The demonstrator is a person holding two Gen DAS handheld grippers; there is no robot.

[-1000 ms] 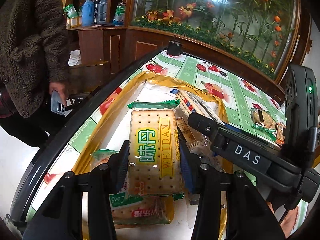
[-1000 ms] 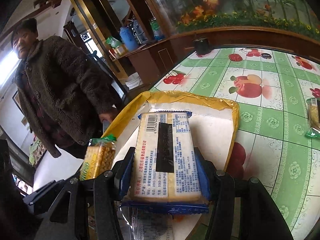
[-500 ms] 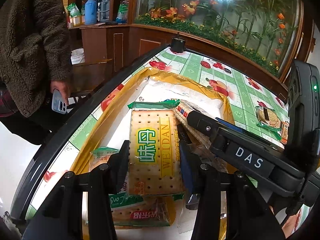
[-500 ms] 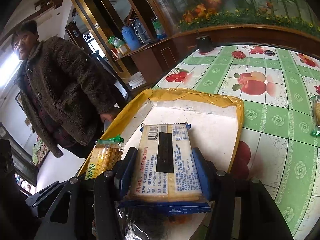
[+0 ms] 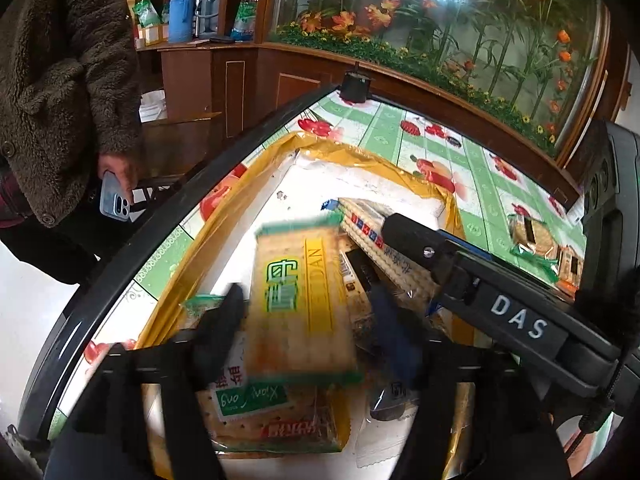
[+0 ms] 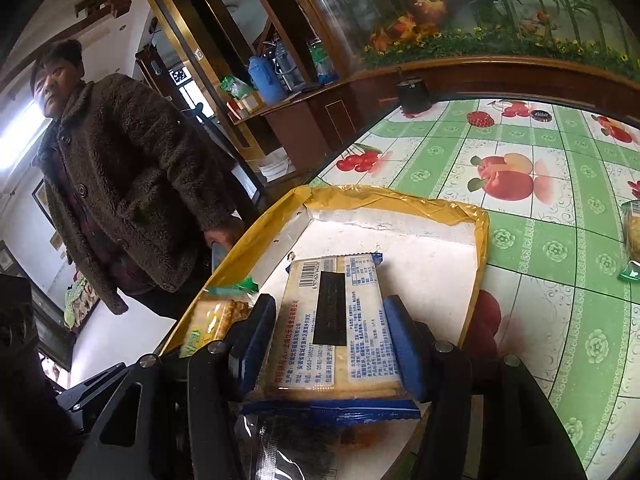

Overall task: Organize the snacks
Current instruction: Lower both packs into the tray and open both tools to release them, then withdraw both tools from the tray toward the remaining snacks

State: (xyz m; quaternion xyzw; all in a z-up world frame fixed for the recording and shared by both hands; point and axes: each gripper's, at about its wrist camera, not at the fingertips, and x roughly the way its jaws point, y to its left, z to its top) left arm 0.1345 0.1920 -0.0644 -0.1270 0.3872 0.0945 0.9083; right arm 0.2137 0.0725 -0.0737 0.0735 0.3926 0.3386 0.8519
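A white tray with a yellow rim (image 5: pixel 360 156) lies on the table with several cracker packs in it. My left gripper (image 5: pixel 306 320) hangs over it, jaws opening. Between its blurred fingers is the green-and-yellow cracker pack (image 5: pixel 296 300), also blurred, with a gap at the right finger. A clear pack with a green label (image 5: pixel 272 420) lies beneath. My right gripper (image 6: pixel 330 308) has the blue-edged cracker pack (image 6: pixel 332 276) between its blue pads, label side up, low over the tray (image 6: pixel 476 216). Its jaws are easing open but the pads still touch the pack.
A person in a brown fleecy coat (image 6: pixel 132 184) stands at the table's left edge with a phone (image 5: pixel 114 200) in hand. The fruit-patterned tablecloth (image 6: pixel 540 248) has loose snack packs (image 5: pixel 534 236) at the right. A black cup (image 5: pixel 356 84) stands at the far edge.
The left jaws have sprung apart from the green-and-yellow pack, which now shows blurred between them. The blue-edged pack sits slightly lower in the right jaws.
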